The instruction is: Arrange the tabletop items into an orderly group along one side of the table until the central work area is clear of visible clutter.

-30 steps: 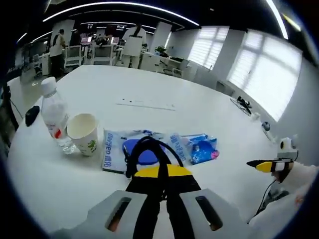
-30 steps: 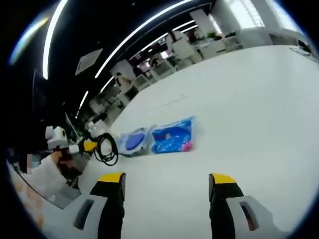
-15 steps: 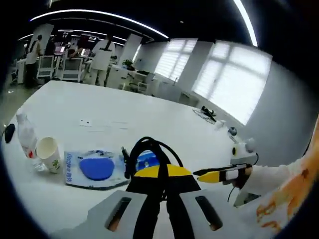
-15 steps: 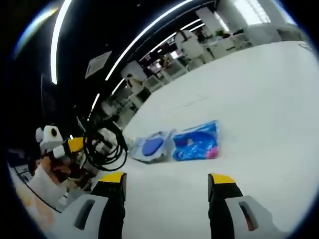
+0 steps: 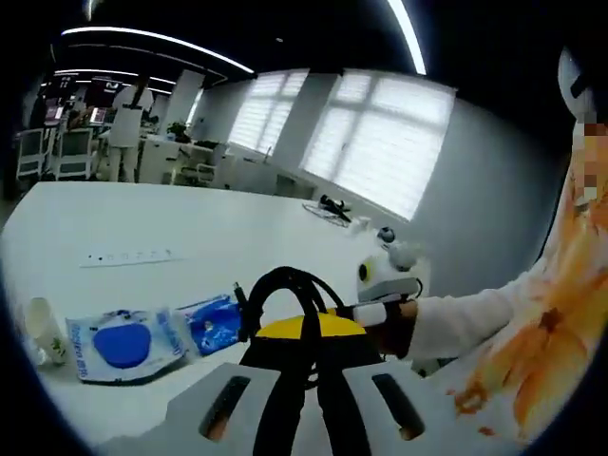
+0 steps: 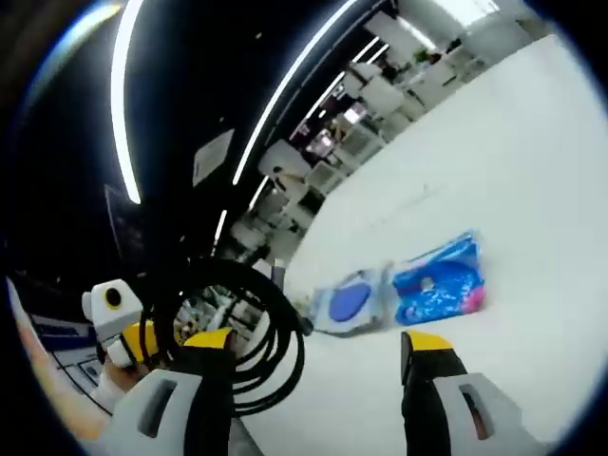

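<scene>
So the left gripper (image 5: 306, 334) has its yellow-tipped jaws pinched tight on a coil of black cable (image 5: 285, 290), and the loop stands up right above the tips, lifted clear of the white table (image 5: 190, 237). In the right gripper view you can see that same coil hanging off the other tool at the left, a fat black loop well above the tabletop.

The right gripper (image 6: 318, 344) is holding nothing. Its jaws are spread wide with plain table between them. It also pokes into the left gripper view from the right, just past the cable, with a hand (image 5: 399, 323) in a white sleeve wrapped around it.

The rest of the stuff sits over on the left part of the table in the left gripper view. There's a white packet with a blue oval (image 5: 119, 344), and touching its right edge a smaller bright blue packet (image 5: 211, 321). A paper cup (image 5: 43, 328) is just beside the white packet on the far left, lying tipped over I think, though it's squashed by the lens edge so hard to be sure. Further back on the table lies a long white strip (image 5: 128, 256), well apart from the packets.

From the right gripper view the two packets sit side by side too, with a bit of pink showing on the blue one.
</scene>
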